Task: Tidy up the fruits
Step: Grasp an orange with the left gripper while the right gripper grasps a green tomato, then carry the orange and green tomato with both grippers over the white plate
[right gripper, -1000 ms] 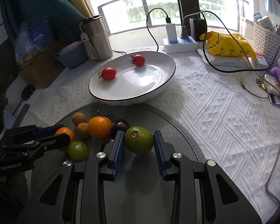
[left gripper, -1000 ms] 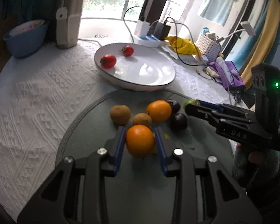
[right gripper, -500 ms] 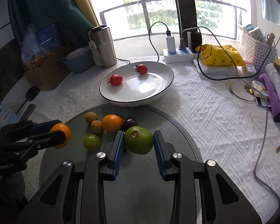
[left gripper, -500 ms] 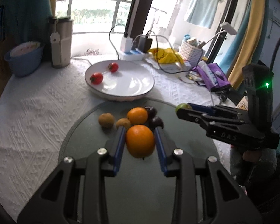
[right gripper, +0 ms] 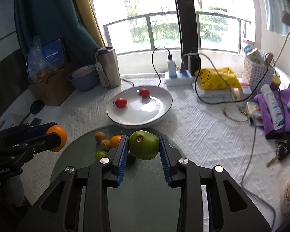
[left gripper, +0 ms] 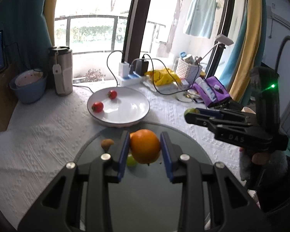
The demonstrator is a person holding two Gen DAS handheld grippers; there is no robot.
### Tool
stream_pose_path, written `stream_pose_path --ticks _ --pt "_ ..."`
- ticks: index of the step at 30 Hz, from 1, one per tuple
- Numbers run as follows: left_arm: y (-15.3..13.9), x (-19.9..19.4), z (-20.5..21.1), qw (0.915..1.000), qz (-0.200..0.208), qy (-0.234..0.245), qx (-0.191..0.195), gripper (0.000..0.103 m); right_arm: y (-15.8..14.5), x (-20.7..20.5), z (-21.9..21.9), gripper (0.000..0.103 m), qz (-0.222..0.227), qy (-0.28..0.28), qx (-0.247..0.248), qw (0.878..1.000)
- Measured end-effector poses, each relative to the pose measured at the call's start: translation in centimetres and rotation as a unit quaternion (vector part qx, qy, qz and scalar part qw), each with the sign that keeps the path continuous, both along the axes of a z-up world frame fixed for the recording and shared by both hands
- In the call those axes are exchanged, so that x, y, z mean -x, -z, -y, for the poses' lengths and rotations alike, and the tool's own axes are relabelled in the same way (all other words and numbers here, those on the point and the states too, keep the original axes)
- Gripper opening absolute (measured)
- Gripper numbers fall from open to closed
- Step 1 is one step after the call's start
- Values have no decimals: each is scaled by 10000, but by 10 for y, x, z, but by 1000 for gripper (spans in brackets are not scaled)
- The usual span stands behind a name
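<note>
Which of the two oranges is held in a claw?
The larger orange, clamped off the mat in the left claw. The other orange lies loose on the grey mat beside the small brown fruits.

Orange fruit (left gripper: 145,146) between blue-padded black left tongs (left gripper: 145,150); green fruit (right gripper: 144,145) between blue-padded black right tongs (right gripper: 144,150). White plate (right gripper: 158,116) with thin dark rim, bearing two red tomatoes (right gripper: 121,102). Dark grey-green round mat (right gripper: 145,193) on the surface's white, geometrically embossed cloth (right gripper: 203,127). Purple towel (right gripper: 288,114); yellow bag (right gripper: 216,78); blue bowl (left gripper: 29,90).
</note>
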State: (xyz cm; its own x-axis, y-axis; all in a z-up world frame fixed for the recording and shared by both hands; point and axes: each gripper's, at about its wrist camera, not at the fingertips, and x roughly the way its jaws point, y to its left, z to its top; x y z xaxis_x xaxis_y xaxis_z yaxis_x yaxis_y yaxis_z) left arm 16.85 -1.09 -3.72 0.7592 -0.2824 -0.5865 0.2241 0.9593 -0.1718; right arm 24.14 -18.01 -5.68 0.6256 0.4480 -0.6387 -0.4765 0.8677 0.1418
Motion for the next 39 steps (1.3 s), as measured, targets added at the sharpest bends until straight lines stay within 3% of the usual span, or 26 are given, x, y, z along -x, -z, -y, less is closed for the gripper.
stream_pose_path --ticks 20,27,39 --pt "-35 -37 -13 9987 447 -143 -209 34 -44 -27 5 35 457 13 -52 9989" --pt "-23 -65 -20 9990 332 -212 -207 34 -38 -46 -2 35 371 -37 -13 9993" --pt "27 -119 -27 9993 -112 -276 -207 34 -13 -85 -20 35 15 -151 116 9998"
